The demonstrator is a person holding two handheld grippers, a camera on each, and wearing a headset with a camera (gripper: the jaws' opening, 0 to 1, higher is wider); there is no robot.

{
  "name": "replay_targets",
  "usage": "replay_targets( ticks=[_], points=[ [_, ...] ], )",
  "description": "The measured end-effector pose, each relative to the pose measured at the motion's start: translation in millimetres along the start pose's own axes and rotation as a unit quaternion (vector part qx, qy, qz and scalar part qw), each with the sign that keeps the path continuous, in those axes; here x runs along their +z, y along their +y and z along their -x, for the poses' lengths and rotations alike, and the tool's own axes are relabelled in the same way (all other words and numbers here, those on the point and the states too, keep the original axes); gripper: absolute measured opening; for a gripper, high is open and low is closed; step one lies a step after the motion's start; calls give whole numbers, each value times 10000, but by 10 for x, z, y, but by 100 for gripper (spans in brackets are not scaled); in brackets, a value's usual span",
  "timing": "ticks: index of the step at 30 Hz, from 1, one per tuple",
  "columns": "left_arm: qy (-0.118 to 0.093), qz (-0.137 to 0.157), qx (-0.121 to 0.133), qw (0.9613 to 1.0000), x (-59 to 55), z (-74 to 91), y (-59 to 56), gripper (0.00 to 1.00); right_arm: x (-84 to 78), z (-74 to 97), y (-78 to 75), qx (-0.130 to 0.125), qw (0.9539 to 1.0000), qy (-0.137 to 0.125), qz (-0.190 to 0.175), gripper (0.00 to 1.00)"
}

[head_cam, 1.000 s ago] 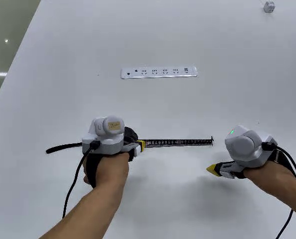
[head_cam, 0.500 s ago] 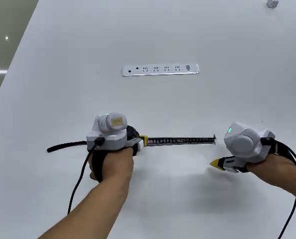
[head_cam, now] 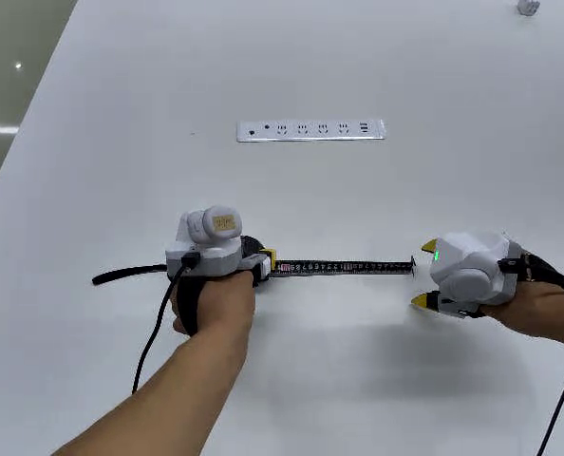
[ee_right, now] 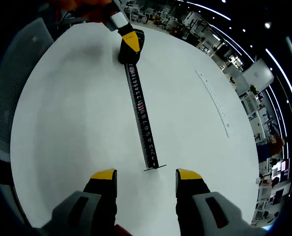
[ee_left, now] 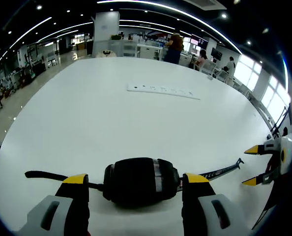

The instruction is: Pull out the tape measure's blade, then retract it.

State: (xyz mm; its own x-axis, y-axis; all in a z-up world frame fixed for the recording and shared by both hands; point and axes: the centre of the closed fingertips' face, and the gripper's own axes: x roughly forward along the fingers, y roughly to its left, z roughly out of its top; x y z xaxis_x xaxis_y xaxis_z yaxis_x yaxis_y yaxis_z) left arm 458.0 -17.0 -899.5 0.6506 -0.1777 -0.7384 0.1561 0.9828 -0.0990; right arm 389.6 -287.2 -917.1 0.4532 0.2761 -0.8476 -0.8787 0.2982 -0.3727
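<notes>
A black tape measure (head_cam: 253, 251) lies on the white table (head_cam: 358, 57), and my left gripper (head_cam: 260, 268) is shut on its case. In the left gripper view the case (ee_left: 141, 181) sits between the yellow-tipped jaws of the left gripper (ee_left: 136, 178). The blade (head_cam: 344, 268) runs out to the right, flat on the table. Its end hook (ee_right: 155, 167) lies just ahead of my right gripper (ee_right: 146, 175), which is open and holds nothing. In the head view the right gripper (head_cam: 424, 275) stands open around the blade's tip. The right gripper (ee_left: 256, 164) also shows at the right of the left gripper view.
A white power strip (head_cam: 310, 130) lies further back on the table. A small grey object (head_cam: 527, 7) sits at the far right corner. The tape measure's black strap (head_cam: 125, 275) trails left. The table's left edge (head_cam: 26, 104) drops to the floor.
My right gripper has moved up to the blade's end and turned, so both yellow tips now show open around the hook. The left gripper still holds the case.
</notes>
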Motion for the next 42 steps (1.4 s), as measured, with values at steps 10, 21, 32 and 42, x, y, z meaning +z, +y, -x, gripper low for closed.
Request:
replay_targets(
  ticks=[10, 21, 32, 42],
  points=[
    [16, 37, -9, 10000, -12, -43, -22, 72, 47, -37, -24, 15, 9969, 35, 781, 41],
    [40, 40, -77, 10000, -27, -90, -40, 69, 8, -52, -53, -3, 9923, 66, 1236, 36],
    [26, -68, -86, 9999, -23, -90, -73, 65, 3, -56, -37, -210, 9858, 39, 1663, 31],
    [60, -83, -125, 9999, -27, -64, -79, 64, 82, -53, -68, -628, 9787, -45, 1955, 28]
  ],
)
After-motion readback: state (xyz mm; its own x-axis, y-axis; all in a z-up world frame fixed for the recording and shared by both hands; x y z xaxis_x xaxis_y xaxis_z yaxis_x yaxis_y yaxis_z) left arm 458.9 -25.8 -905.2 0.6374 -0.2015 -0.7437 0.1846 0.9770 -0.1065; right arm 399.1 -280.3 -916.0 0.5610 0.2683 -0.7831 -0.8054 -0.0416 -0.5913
